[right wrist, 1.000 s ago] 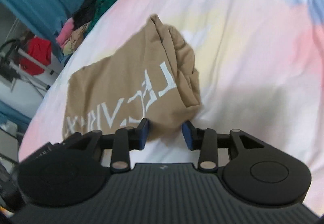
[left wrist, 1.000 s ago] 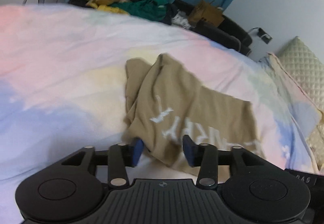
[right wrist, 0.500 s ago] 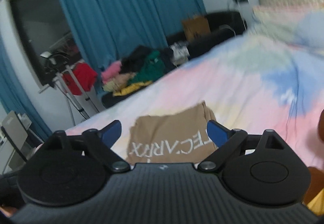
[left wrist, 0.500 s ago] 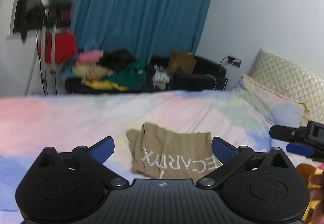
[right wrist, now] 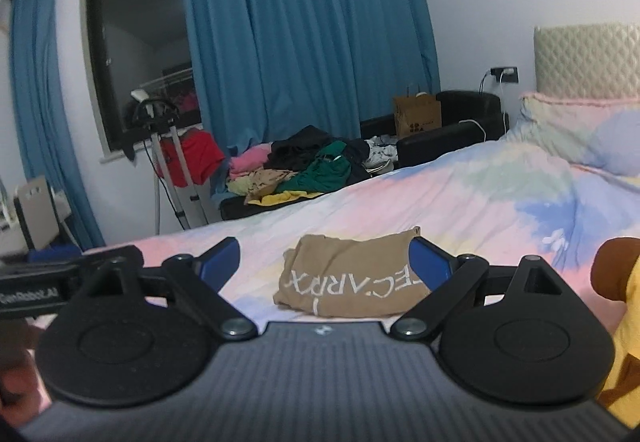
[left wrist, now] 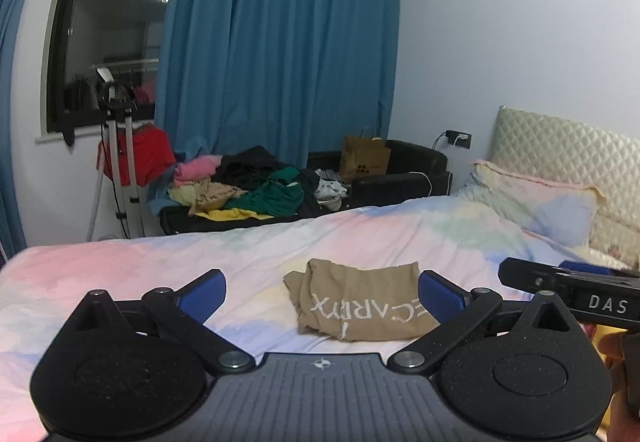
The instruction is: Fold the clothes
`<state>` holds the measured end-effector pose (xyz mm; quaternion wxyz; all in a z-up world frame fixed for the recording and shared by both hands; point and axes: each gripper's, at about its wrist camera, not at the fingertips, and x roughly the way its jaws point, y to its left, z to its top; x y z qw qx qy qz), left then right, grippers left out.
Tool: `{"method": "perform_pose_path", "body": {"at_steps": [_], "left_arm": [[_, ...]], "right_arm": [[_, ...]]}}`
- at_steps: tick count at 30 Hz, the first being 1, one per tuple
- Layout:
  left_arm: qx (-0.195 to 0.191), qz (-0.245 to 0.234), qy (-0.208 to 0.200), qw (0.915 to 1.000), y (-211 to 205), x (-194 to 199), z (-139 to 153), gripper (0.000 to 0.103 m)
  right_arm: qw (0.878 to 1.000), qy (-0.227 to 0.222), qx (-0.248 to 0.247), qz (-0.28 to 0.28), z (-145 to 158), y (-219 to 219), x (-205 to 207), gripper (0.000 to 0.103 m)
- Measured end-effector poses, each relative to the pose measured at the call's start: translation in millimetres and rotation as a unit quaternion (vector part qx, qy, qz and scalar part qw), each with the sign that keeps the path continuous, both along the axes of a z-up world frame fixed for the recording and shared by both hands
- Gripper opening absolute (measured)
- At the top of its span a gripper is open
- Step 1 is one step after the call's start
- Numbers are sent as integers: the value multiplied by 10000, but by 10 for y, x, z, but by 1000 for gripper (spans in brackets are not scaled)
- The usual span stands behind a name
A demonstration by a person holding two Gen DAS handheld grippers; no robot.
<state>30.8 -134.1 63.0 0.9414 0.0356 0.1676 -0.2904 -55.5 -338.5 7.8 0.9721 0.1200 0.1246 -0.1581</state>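
Note:
A tan T-shirt (left wrist: 360,298) with white lettering lies folded into a rectangle on the pastel bedspread (left wrist: 120,282); it also shows in the right wrist view as the same T-shirt (right wrist: 352,278). My left gripper (left wrist: 320,292) is raised above and in front of it, open wide, with nothing between its blue pads (left wrist: 202,292). My right gripper (right wrist: 324,262) hovers likewise, open and empty, clear of the cloth. The right gripper's body (left wrist: 568,288) reaches into the left wrist view at the right edge.
A pile of mixed clothes (left wrist: 248,190) lies on a dark sofa (left wrist: 400,178) beyond the bed, with a brown paper bag (left wrist: 364,158). Blue curtains (left wrist: 280,42), a metal stand (left wrist: 120,170) and a pillow (left wrist: 536,202) by the quilted headboard frame the bed.
Both grippers let go of the tan T-shirt's near edge, opened wide and rose back and up; the views swung from looking down on the cloth to nearly level. The shirt stays folded.

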Motion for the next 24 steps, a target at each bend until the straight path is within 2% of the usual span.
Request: {"method": "perform_pose_path", "body": {"at_steps": [7, 13, 19, 24], "left_arm": [[-47, 122, -65, 9999, 267, -205, -340, 103], [144, 264, -342, 9990, 289, -280, -526, 103], [65, 311, -163, 9994, 318, -169, -603, 103], [75, 318, -90, 9994, 361, -144, -670, 103]], "right_arm": [[9995, -167, -283, -41, -297, 258, -128, 93], [9989, 21, -449, -93, -588, 395, -82, 93], [9972, 110, -713, -180, -740, 506, -77, 93], [9976, 155, -634, -248, -766, 480, -104, 93]]}}
